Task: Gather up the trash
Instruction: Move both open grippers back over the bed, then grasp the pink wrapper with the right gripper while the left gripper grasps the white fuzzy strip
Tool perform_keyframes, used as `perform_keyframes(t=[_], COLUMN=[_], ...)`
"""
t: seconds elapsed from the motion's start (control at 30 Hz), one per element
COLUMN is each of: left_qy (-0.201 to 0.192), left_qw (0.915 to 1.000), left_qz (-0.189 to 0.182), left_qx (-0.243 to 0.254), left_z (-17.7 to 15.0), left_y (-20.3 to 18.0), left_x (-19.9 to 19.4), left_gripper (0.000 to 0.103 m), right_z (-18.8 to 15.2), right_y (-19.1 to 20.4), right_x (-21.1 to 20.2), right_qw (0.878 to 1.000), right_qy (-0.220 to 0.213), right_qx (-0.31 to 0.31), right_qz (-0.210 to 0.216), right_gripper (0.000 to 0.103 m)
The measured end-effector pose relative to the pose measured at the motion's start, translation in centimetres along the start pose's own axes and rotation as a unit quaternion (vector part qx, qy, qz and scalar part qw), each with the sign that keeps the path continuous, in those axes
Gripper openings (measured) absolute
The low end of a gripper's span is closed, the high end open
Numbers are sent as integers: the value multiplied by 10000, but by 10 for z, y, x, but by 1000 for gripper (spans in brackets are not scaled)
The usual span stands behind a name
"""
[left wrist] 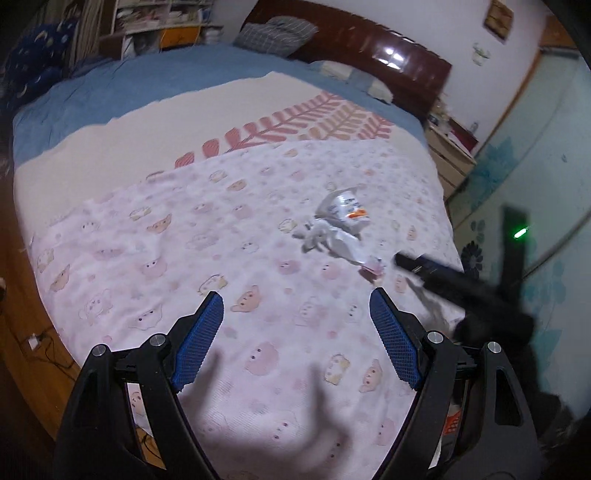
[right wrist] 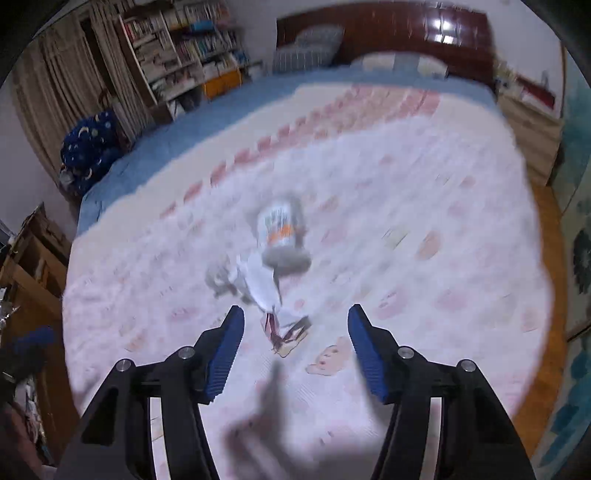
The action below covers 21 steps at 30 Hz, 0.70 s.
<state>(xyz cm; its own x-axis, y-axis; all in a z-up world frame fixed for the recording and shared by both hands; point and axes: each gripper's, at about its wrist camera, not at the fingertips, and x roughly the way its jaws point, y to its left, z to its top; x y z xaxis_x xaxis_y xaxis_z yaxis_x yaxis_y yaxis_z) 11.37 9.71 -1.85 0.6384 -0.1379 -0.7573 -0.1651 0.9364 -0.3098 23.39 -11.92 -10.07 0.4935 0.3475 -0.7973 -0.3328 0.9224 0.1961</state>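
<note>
A heap of trash lies on the pink patterned bedspread: a crumpled white and silver wrapper with an orange mark [left wrist: 341, 210] [right wrist: 281, 230], a white paper or bag piece [left wrist: 341, 245] [right wrist: 260, 282], and a small pink scrap [left wrist: 373, 269] [right wrist: 286, 332]. My left gripper [left wrist: 297, 304] is open and empty above the bedspread, short of the trash. My right gripper [right wrist: 295, 319] is open, its tips on either side of the pink scrap and above it; the view is blurred. The right gripper also shows in the left wrist view [left wrist: 428, 267], just right of the trash.
The bed [left wrist: 110, 155] has a blue sheet, pillows [left wrist: 277, 33] and a dark wooden headboard [left wrist: 369, 44]. A bookshelf [right wrist: 184, 48] and curtains stand at the left. A nightstand [left wrist: 450, 151] and a turquoise wall are at the right. Wooden floor [right wrist: 550, 280] surrounds the bed.
</note>
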Motion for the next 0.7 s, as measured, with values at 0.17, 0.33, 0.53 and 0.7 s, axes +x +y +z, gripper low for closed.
perform_keyframes(t=[0.17, 0.33, 0.53, 0.7], left_qy=[168, 281, 392, 442], left_qw=[9996, 9994, 9990, 9990], left_qz=[-131, -186, -156, 52], left_qx=[-177, -84, -118, 40], left_z=[7, 14, 19, 30], left_y=[9, -4, -5, -6], left_x=[13, 31, 48, 80], left_gripper=[81, 81, 81, 81], right_z=[-2, 5, 13, 12], right_y=[0, 1, -5, -16], right_x=[38, 62, 41, 13], right_qw=[9992, 9984, 9985, 9984], right_qy=[388, 534, 389, 207], right_qx=[48, 30, 181, 358], right_qz=[93, 166, 343, 388], right_gripper=[59, 34, 32, 32])
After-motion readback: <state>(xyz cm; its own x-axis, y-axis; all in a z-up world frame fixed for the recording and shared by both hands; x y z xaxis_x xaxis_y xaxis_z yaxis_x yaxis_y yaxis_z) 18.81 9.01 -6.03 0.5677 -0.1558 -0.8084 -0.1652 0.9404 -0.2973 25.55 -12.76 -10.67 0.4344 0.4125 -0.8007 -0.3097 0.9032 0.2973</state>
